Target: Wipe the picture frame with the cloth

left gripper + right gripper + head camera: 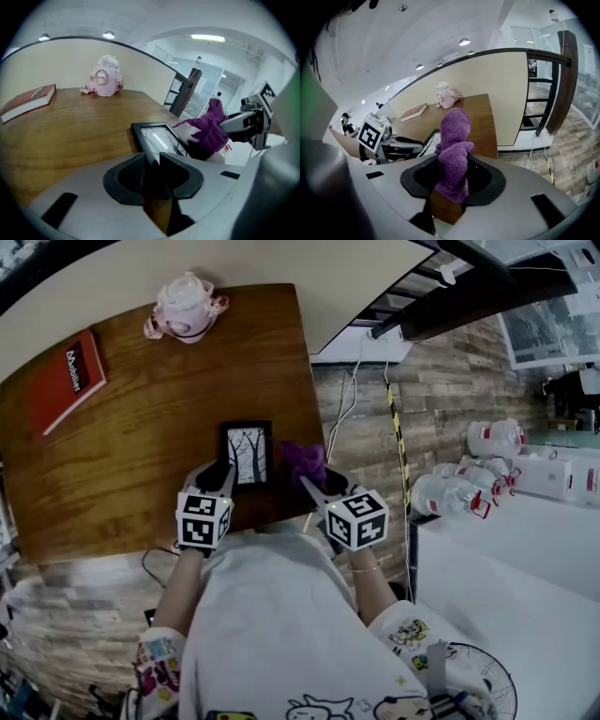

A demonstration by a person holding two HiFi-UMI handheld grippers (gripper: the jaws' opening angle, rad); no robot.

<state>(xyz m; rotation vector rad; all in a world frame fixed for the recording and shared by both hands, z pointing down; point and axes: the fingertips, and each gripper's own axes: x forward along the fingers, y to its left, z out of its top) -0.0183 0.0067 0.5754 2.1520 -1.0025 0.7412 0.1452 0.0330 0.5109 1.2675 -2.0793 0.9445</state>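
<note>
A black picture frame (247, 454) with a tree print lies near the front right corner of the wooden table (141, 427). My left gripper (217, 481) is shut on the frame's near left corner; in the left gripper view the frame (157, 140) runs out from between the jaws. My right gripper (311, 482) is shut on a purple cloth (302, 461), which hangs just right of the frame, off its glass. In the right gripper view the cloth (453, 150) stands up bunched between the jaws, and in the left gripper view the cloth (211, 131) sits beside the frame's far edge.
A red book (67, 379) lies at the table's far left and a pink toy (186, 306) at the far edge. Cables (349, 399) trail on the floor right of the table. White bottles (469, 488) stand by a white surface at right.
</note>
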